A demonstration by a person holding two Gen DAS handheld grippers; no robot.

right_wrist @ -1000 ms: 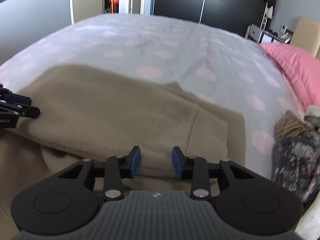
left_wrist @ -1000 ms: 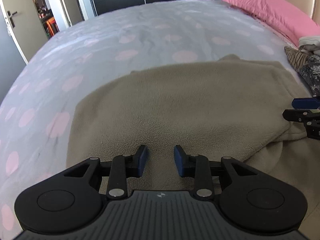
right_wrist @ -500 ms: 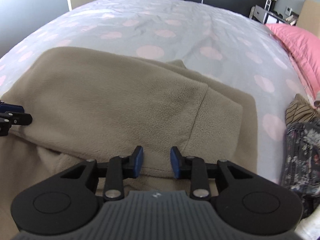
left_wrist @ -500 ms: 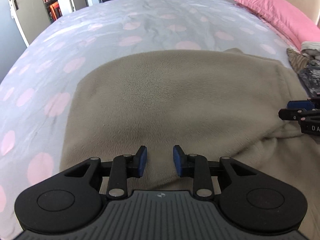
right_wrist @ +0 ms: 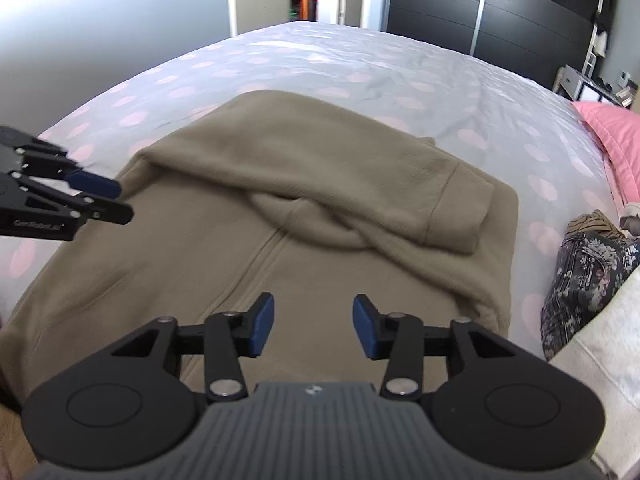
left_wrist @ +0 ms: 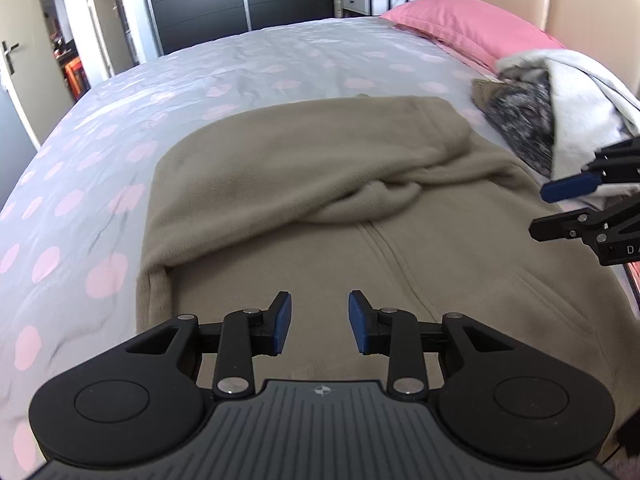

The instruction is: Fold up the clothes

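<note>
Both tongs hang empty above the fleece: left tongs just opening slightly, right tongs just spreading wider.

- Your fleece garment: khaki, matt, fuzzy nap, stitched seam down the front.
- Bedspread: smooth matt grey cloth, pink dots, lightly creased.
- Pillow: pink cloth, matt.
- Your left gripper and right gripper: matt black plastic, blue rubbery-looking pads, shiny metal pivot pins, ribbed grey housing.
- Wardrobe doors: dark, semi-gloss panels.
</note>
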